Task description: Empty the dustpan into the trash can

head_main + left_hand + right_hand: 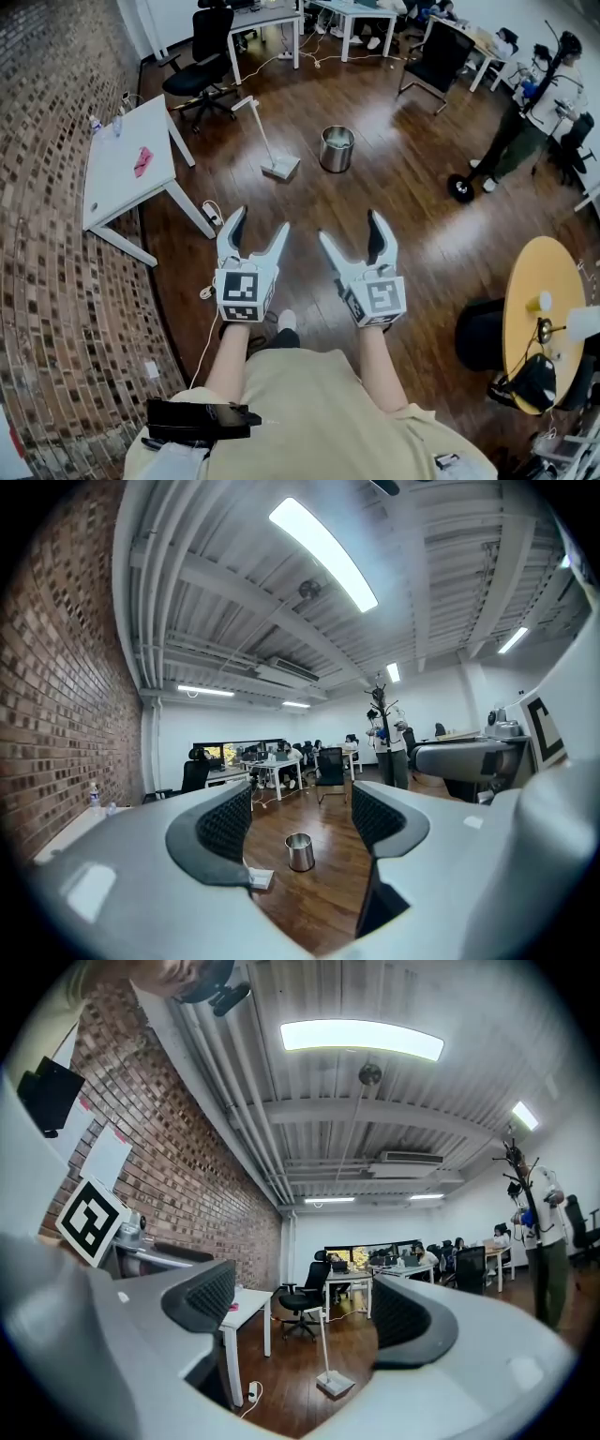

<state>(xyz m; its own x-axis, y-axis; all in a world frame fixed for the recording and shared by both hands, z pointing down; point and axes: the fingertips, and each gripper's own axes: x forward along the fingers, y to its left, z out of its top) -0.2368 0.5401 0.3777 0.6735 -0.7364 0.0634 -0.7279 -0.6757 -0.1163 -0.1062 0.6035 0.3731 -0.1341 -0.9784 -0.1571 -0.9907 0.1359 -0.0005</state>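
Left gripper [261, 221] and right gripper [350, 226] were held spread, empty. A can [337, 148] was seen beyond, near perhaps a dustpan [280, 168].

This is an open-plan office. White desks [267, 21] with black swivel chairs [202, 61] stand along the far end of a wood floor [403, 206]. People [281, 754] sit at the desks. Strip lights [323, 555] run under a bare ceiling beside a brick wall [47, 244].
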